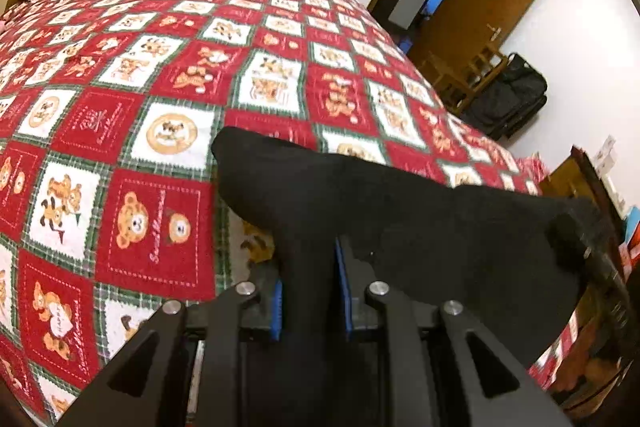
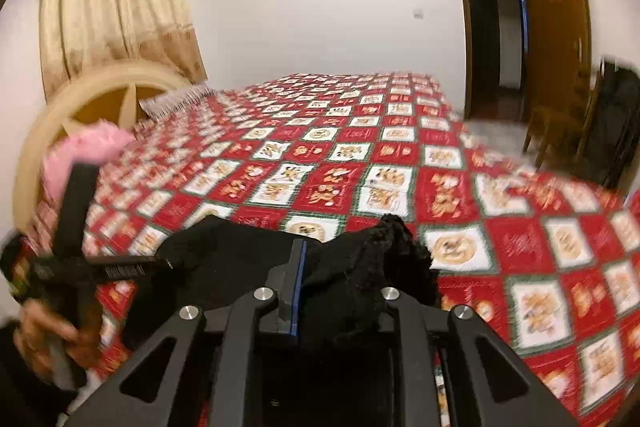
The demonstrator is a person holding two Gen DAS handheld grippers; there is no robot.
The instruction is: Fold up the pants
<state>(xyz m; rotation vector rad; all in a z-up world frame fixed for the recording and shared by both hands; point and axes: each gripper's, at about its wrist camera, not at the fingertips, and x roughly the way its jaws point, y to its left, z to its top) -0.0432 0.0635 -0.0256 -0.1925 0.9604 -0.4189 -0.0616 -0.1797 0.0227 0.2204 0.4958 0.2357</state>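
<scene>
Pants (image 1: 400,219), black, clamped in both jaws over the bedspread (image 1: 120,107); only right view shows the headboard (image 2: 52,115).

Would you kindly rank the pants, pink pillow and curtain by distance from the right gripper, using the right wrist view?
1. Pants: clamped in the right gripper.
2. Pink pillow: left, by the headboard.
3. Curtain: far left wall.

We saw the pants (image 1: 400,227) stretched between both grippers above the bed (image 1: 160,87), pillows (image 2: 176,101) at its far-left head.
</scene>
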